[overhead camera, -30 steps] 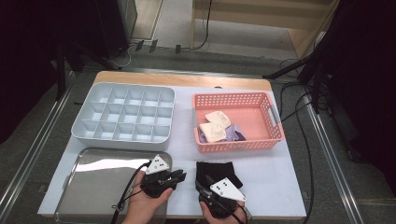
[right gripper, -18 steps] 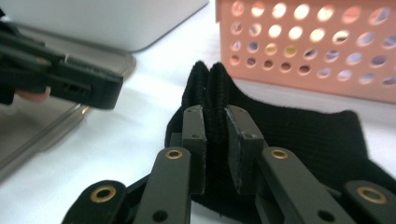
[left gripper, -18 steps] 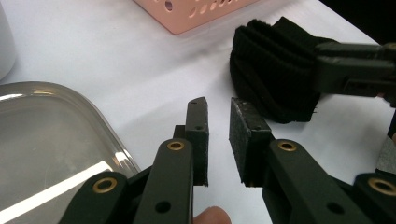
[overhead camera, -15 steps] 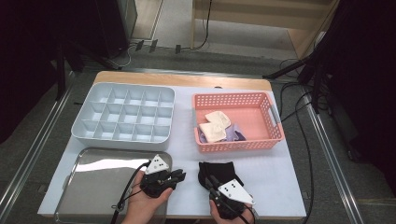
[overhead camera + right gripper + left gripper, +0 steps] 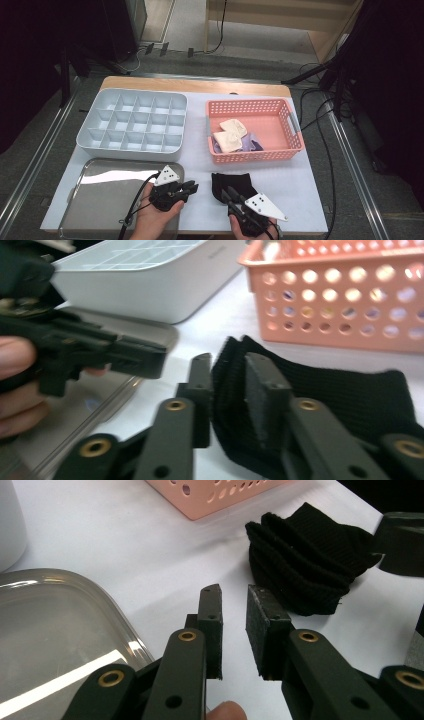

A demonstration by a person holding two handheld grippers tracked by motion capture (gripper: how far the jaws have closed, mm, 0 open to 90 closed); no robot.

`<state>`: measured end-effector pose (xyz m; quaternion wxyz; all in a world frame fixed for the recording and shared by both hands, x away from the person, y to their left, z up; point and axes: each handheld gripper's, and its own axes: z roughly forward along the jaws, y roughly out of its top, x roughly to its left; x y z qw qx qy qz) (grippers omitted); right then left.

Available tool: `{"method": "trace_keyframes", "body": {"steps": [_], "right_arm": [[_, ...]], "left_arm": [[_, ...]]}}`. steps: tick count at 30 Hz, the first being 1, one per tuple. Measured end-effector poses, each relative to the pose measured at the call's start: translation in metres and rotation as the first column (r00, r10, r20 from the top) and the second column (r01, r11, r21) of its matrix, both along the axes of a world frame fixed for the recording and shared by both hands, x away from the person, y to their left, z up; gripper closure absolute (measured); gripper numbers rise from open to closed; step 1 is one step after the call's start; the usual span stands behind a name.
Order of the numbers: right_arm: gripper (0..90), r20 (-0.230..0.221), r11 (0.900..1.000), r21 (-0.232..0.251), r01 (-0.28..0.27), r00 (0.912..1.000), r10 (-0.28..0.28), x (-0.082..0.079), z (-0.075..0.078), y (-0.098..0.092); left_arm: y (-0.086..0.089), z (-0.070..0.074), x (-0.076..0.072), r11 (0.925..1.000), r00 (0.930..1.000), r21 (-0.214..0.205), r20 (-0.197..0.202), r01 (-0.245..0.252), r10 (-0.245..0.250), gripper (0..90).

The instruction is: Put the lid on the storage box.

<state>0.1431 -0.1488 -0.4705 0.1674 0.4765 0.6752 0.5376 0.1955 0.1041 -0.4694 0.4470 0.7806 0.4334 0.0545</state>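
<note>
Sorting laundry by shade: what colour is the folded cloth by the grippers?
Black, a ribbed knit; the folded cloth shows best in the left gripper view.

From my seat, the compartment tray point(image 5: 132, 125) sits at the far left of the table point(image 5: 300, 180), with the basket point(image 5: 252, 131) to its right, well apart. Folded cloths point(image 5: 231, 134) lie inside the basket. The metal tray point(image 5: 100, 200) lies in front of the compartment tray. The sock point(image 5: 232, 182) rests on the table before the basket, right of the metal tray.
</note>
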Motion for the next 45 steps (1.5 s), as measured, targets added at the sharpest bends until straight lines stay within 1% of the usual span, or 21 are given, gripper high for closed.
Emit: {"method": "trace_keyframes", "body": {"steps": [2,4,6,8,11,13,16,17,19,21,23,24,26,28,30,32,33,36,39,42,45], "right_arm": [[78.1,-0.008,1.0000,-0.009,0.000,1.0000,0.000,0.005,-0.004,0.003],[80.0,-0.031,0.9991,-0.043,-0.003,0.9995,0.002,0.008,-0.010,0.008],[81.5,-0.063,0.9982,-0.058,-0.018,0.9979,0.015,0.012,-0.018,0.012],[80.0,-0.093,0.9963,-0.075,-0.041,0.9951,0.034,0.014,-0.023,0.017],[74.5,-0.084,0.9962,-0.073,-0.048,0.9956,0.041,0.013,-0.021,0.016],[72.9,-0.076,0.9976,-0.053,-0.043,0.9963,0.039,0.011,-0.017,0.010],[72.4,-0.058,0.9992,-0.039,-0.008,0.9983,0.006,0.006,-0.009,-0.007],[72.1,-0.045,0.9991,-0.040,0.011,0.9989,-0.013,0.006,-0.007,-0.015],[70.5,-0.044,0.9969,-0.048,0.062,0.9970,-0.064,0.005,-0.004,-0.032],[67.0,-0.053,0.9916,-0.064,0.113,0.9918,-0.116,0.005,-0.005,-0.048],[59.9,-0.079,0.9869,-0.065,0.148,0.9851,-0.153,0.009,-0.009,-0.060],[58.0,-0.103,0.9855,-0.064,0.157,0.9813,-0.163,0.011,-0.012,-0.064],[55.5,-0.129,0.9831,-0.067,0.170,0.9756,-0.178,0.013,-0.016,-0.069],[53.9,-0.162,0.9862,-0.037,0.161,0.9729,-0.165,0.015,-0.019,-0.072],[52.8,-0.179,0.9864,-0.016,0.163,0.9700,-0.164,0.017,-0.022,-0.073],[52.0,-0.205,0.9875,-0.009,0.157,0.9663,-0.156,0.019,-0.024,-0.072],[51.8,-0.208,0.9886,-0.006,0.151,0.9668,-0.148,0.020,-0.026,-0.071],[53.4,-0.223,0.9907,-0.003,0.136,0.9657,-0.133,0.020,-0.028,-0.068],[62.1,-0.243,0.9927,0.012,0.120,0.9634,-0.114,0.022,-0.030,-0.065],[73.0,-0.232,0.9937,0.013,0.111,0.9670,-0.105,0.021,-0.028,-0.063],[77.0,-0.216,0.9935,0.016,0.113,0.9706,-0.107,0.020,-0.025,-0.062]], "left_arm": [[-0.001,0.000,0.000,1.0000,1.0000,-0.002,0.001,0.000,0.000,77.7],[-0.001,0.000,0.000,1.0000,1.0000,-0.003,0.000,-0.001,0.001,77.7],[0.000,0.001,0.000,1.0000,1.0000,-0.008,0.006,0.001,-0.001,77.8],[0.000,0.002,0.000,0.9999,1.0000,-0.011,0.006,-0.004,0.004,77.8],[0.000,0.003,0.000,0.9999,1.0000,-0.014,0.007,0.000,0.000,77.8],[-0.001,0.003,-0.001,0.9999,1.0000,-0.016,0.006,0.004,-0.004,77.8],[-0.002,0.006,-0.002,0.9996,0.9999,-0.028,0.007,0.009,-0.008,77.8],[-0.003,0.007,-0.002,0.9995,0.9999,-0.028,0.011,0.010,-0.010,77.8],[-0.005,0.011,-0.004,0.9993,0.9997,-0.034,0.018,0.018,-0.017,77.8],[-0.008,0.015,-0.005,0.9990,0.9993,-0.037,0.027,0.025,-0.025,77.8],[-0.012,0.017,-0.006,0.9986,0.9991,-0.040,0.029,0.033,-0.032,77.8],[-0.014,0.018,-0.006,0.9984,0.9991,-0.046,0.029,0.032,-0.030,77.8],[-0.019,0.018,-0.005,0.9982,0.9991,-0.047,0.023,0.037,-0.036,77.8],[-0.024,0.017,-0.004,0.9978,0.9991,-0.052,0.019,0.040,-0.039,77.9],[-0.029,0.017,-0.002,0.9976,0.9988,-0.053,0.020,0.045,-0.044,77.9],[-0.033,0.017,-0.001,0.9975,0.9989,-0.055,0.021,0.044,-0.043,77.9],[-0.035,0.018,0.000,0.9976,0.9989,-0.054,0.021,0.043,-0.042,77.9],[-0.040,0.019,0.002,0.9973,0.9986,-0.055,0.023,0.049,-0.048,78.1],[-0.045,0.021,0.001,0.9961,0.9982,-0.067,0.020,0.058,-0.057,78.3],[-0.052,0.021,0.001,0.9953,0.9975,-0.067,0.018,0.070,-0.069,78.6],[-0.061,0.019,0.003,0.9938,0.9961,-0.068,0.005,0.088,-0.088,79.3]]}}
